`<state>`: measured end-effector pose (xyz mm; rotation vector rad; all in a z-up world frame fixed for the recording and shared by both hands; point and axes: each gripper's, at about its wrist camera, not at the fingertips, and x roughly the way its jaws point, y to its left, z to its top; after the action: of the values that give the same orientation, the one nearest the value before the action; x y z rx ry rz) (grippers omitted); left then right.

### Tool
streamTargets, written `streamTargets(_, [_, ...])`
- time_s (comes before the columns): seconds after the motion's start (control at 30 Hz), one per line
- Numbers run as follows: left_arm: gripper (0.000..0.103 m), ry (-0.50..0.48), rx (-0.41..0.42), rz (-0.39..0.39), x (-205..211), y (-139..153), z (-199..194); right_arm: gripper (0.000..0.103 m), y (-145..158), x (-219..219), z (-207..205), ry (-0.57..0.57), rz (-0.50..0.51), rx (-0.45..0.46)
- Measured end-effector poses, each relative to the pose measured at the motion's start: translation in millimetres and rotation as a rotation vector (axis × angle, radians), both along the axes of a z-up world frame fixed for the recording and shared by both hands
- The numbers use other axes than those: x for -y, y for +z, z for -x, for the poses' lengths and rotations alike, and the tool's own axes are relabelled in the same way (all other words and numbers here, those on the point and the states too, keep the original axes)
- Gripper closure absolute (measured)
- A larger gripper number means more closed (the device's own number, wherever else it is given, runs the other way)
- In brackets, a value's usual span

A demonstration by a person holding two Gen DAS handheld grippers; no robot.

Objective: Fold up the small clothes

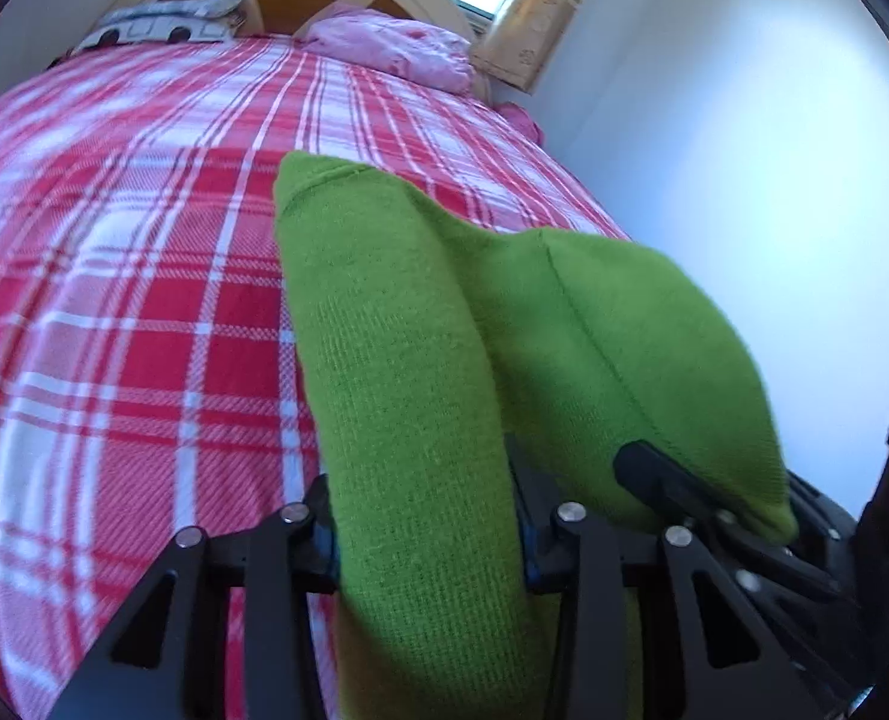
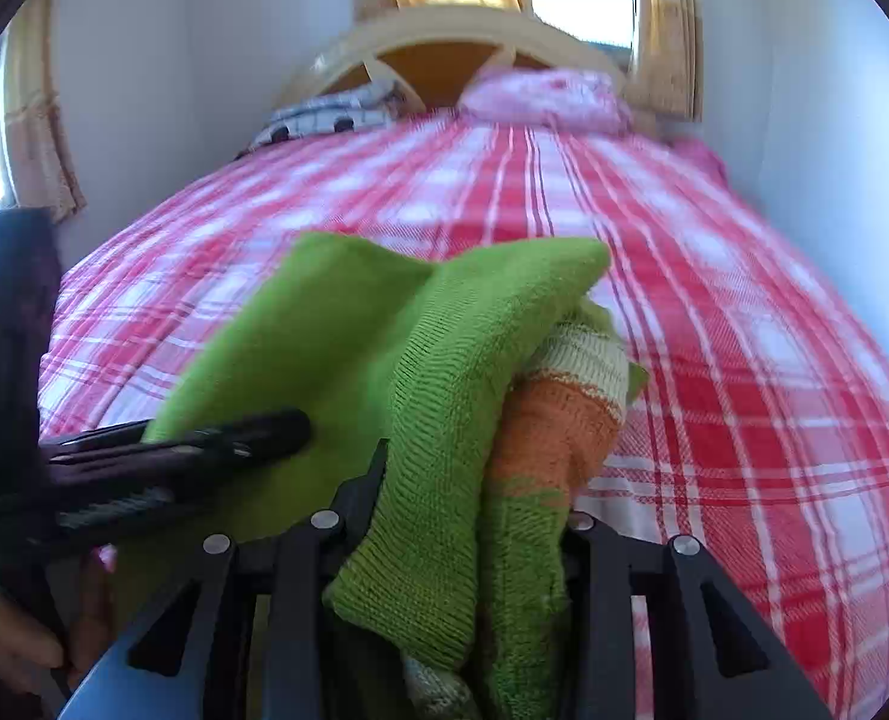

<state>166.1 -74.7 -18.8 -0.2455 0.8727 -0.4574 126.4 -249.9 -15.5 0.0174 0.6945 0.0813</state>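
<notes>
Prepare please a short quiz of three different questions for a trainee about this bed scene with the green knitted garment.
1. True or false: the left gripper is closed on the green knitted garment.
2. Which pattern has the red and white bed cover? A. dots B. checks C. flowers
3. Fill in: in the right wrist view, the garment's band between the right gripper fingers is cream and ____.

Key: 1 true; 2 B; 3 orange.

Both grippers were built of matte black plastic: the left gripper [image 1: 426, 540] and the right gripper [image 2: 450, 534] each showed angular finger arms with triangular cut-outs, fastened by round silver screws [image 1: 191, 537], with blue pads glimpsed inside.
</notes>
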Motion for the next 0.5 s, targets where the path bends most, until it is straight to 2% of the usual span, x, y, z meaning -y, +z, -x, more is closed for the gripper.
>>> streamTargets(0.1, [0.062,-0.051,-0.04,-0.057,-7.1,15.0,22.6,0.068,16.0,-6.8,27.9,0.009,-0.073,0.002])
streamTargets(0.2, [0.062,-0.092,-0.092,-0.097,-18.4,23.5,53.1,0.068,17.6,-4.2,62.8,0.017,-0.201,-0.034])
streamTargets(0.27, [0.062,-0.115,-0.123,-0.109,-23.8,20.6,71.5,0.068,9.0,-2.6,87.8,0.026,-0.299,-0.081])
streamTargets(0.37, [0.058,-0.109,-0.15,-0.138,-27.9,0.9,89.9,0.067,-14.2,0.7,111.0,-0.001,-0.368,-0.146])
streamTargets(0.43, [0.039,-0.07,-0.166,-0.119,-32.0,-9.3,90.3,0.063,-27.6,2.0,120.8,-0.024,-0.393,-0.149])
streamTargets(0.5, [0.03,-0.038,-0.2,-0.077,-37.0,-18.1,86.6,0.058,-34.4,8.0,125.0,-0.06,-0.435,-0.158])
